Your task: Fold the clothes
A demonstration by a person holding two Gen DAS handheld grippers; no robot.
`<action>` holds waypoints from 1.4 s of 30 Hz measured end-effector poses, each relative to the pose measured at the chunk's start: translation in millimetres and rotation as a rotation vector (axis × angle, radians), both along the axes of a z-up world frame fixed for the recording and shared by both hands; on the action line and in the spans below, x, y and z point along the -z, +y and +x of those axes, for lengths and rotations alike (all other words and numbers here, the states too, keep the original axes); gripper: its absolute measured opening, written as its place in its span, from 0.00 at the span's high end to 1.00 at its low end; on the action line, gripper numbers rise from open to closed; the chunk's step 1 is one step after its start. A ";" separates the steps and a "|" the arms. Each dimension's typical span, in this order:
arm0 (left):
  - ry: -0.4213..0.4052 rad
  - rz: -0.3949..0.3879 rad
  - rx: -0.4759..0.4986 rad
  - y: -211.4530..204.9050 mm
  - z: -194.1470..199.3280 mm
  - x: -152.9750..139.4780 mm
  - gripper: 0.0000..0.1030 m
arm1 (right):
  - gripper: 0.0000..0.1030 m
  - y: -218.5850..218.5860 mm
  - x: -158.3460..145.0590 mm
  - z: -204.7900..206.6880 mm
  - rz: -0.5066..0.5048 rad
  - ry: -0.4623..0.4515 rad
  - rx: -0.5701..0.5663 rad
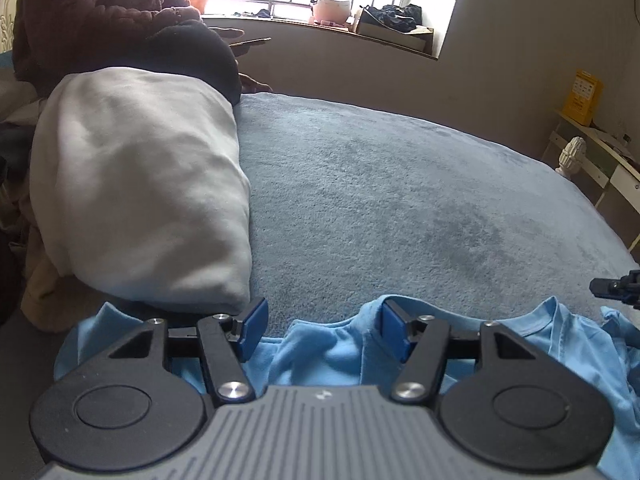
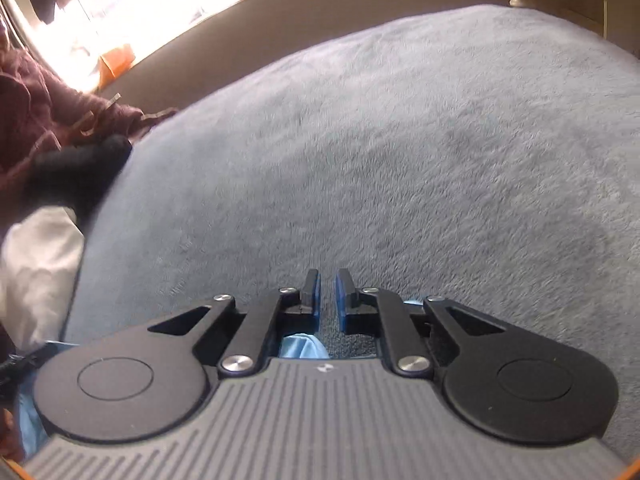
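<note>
Light blue T-shirt (image 1: 340,356) lies bunched along the near edge of the grey-blue bed cover (image 1: 400,184), at 6 o'clock in the left wrist view, its ribbed collar toward 4 o'clock. Left gripper (image 1: 322,330) hovers over it with jaws wide, blue pads clear of the cloth; nothing held. Right gripper (image 2: 328,294) shows jaws drawn narrow, a slim gap left between the pads; a scrap of the blue cloth sits back near the gripper body at 6 o'clock, but whether the pads pinch any of it cannot be told. White pillow (image 1: 140,192) lies at 9 o'clock, a seated person in a brown fleece (image 1: 92,12) at 11 o'clock, both clear of the shirt. Step in hand, by my reading: early, the shirt not yet spread, no fold made. Next move likely calls for the left jaws to drop onto an edge or shoulder and close, then both hands to draw the shirt flat toward 12 o'clock across the bare cover.
</note>
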State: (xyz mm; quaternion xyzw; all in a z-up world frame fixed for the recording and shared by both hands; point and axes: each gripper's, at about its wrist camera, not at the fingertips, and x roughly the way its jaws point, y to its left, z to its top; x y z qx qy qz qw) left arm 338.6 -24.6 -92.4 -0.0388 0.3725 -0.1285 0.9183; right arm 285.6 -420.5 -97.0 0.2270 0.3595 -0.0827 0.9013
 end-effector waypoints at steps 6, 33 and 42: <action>-0.029 -0.017 0.029 -10.7 -4.3 -4.6 0.33 | 0.54 -15.7 -21.1 -33.7 -0.085 0.008 -0.007; -0.100 0.349 0.100 -5.2 -10.0 -12.8 0.47 | 0.51 -10.6 -26.0 -83.9 -0.357 -0.111 0.036; -0.087 0.511 0.311 -2.4 -10.2 25.0 0.63 | 0.55 -1.6 12.1 -34.9 -0.274 0.120 -0.301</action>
